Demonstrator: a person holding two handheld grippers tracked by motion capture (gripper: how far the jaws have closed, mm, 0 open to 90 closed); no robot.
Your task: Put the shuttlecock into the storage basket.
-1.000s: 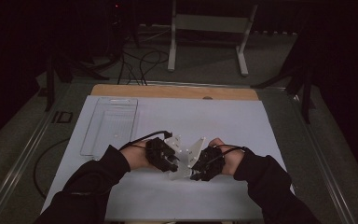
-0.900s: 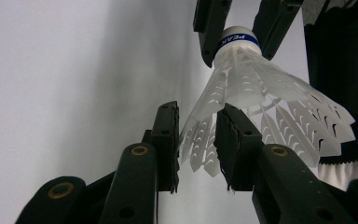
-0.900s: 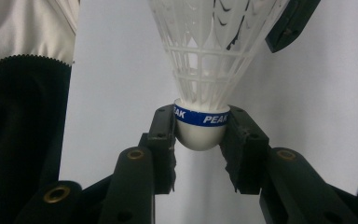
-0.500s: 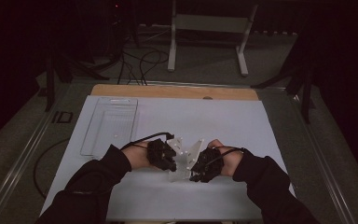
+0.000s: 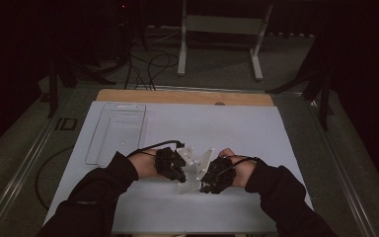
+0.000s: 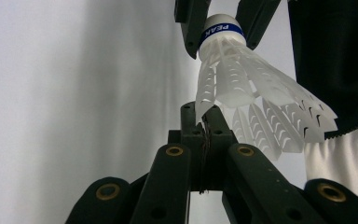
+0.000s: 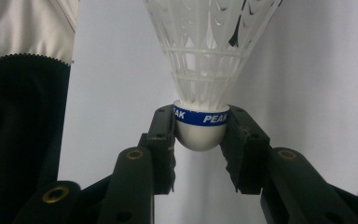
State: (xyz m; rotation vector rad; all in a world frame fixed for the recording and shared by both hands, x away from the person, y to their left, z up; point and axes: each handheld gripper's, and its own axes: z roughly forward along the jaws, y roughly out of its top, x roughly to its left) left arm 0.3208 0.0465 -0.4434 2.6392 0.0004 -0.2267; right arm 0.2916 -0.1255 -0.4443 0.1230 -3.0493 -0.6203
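Between the two hands, low over the white table (image 5: 256, 133), the right gripper (image 7: 199, 140) is clamping the shuttlecock (image 6: 242, 74) by its cork. The left gripper (image 6: 205, 122) has just been closing and is now pinching the skirt's edge. Both ends look secured, so a handover or pull seems ready.

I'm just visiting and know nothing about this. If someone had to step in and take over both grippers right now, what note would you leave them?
Right gripper: shut on the rounded white cork of the shuttlecock, at its blue band.
Left gripper: jaws have just closed, pinching the edge of the plastic skirt.
Where things are: the shuttlecock hangs between the two grippers, just above the white table, near the person's edge. A clear tray lies at the far left with nothing visible in it.
Done: shuttlecock lifted and gripped at both ends.
Left: probably let one gripper go and carry it on, perhaps to the tray.
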